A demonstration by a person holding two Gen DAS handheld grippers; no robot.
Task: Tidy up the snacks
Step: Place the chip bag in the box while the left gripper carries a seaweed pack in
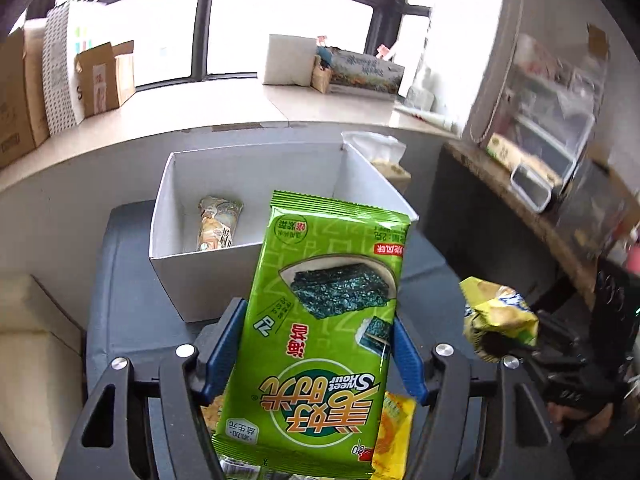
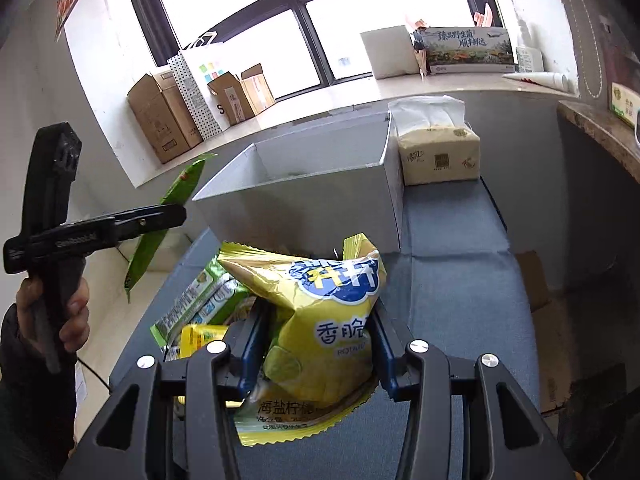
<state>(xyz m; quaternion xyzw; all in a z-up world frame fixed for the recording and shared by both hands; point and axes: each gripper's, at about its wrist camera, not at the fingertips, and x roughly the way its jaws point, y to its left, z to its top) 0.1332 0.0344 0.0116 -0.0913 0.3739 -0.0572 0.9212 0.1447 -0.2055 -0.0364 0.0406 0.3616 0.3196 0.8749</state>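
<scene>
My left gripper (image 1: 316, 344) is shut on a green seaweed snack packet (image 1: 320, 332) and holds it up in front of a white open box (image 1: 192, 280). One wrapped snack (image 1: 216, 222) lies inside the box. My right gripper (image 2: 316, 344) is shut on a yellow potato chip bag (image 2: 320, 320), above the blue-grey surface (image 2: 460, 300). The same chip bag (image 1: 496, 316) shows at the right of the left wrist view. The seaweed packet (image 2: 168, 216) and the left gripper (image 2: 132, 224) show edge-on at the left of the right wrist view. The white box (image 2: 304, 200) stands behind the chip bag.
More snack packets (image 2: 200, 312) lie on the surface below my right gripper, and a yellow packet (image 1: 394, 436) lies under the seaweed packet. A tissue pack (image 2: 438, 156) stands right of the box. Cardboard boxes (image 2: 164, 120) line the window ledge. A counter (image 1: 532, 208) with containers stands at right.
</scene>
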